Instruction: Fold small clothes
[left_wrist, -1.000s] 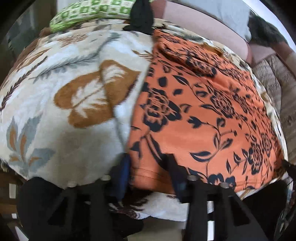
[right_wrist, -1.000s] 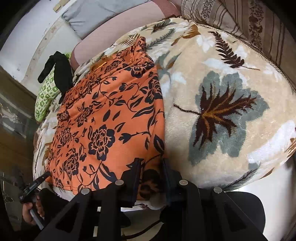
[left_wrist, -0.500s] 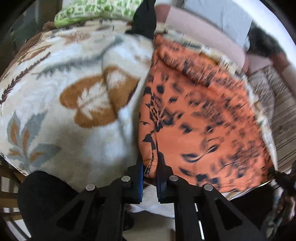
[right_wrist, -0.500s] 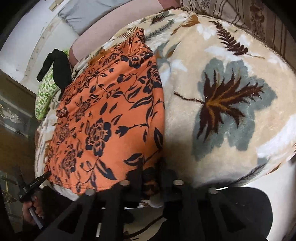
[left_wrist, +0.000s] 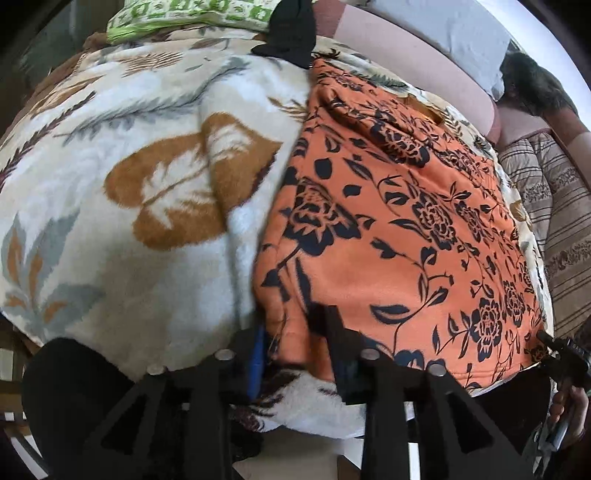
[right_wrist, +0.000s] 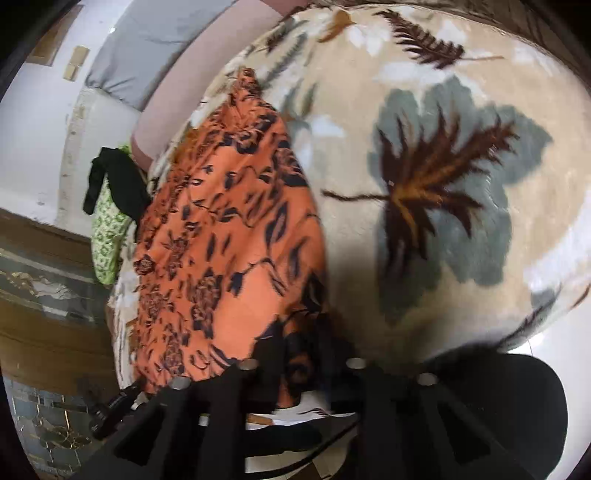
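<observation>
1. An orange garment (left_wrist: 399, 229) with a black flower print is lying flat on a leaf-patterned blanket (left_wrist: 122, 192) covering a bed.
2. The left gripper (left_wrist: 295, 332) is sitting at the garment's near left corner. Its jaws have just been opening; the hem is lying between them, and the jaws are standing apart from the cloth.
3. The right gripper (right_wrist: 306, 354) is sitting at the garment's near right corner. Its jaws have just been opening, with the cloth edge between them; the view is blurred, but no pinch is showing.
4. A black garment (left_wrist: 291, 33) and a green patterned cloth (left_wrist: 192, 14) are lying at the blanket's far edge.
5. A hand (left_wrist: 569, 410) is holding the right gripper's handle.
</observation>
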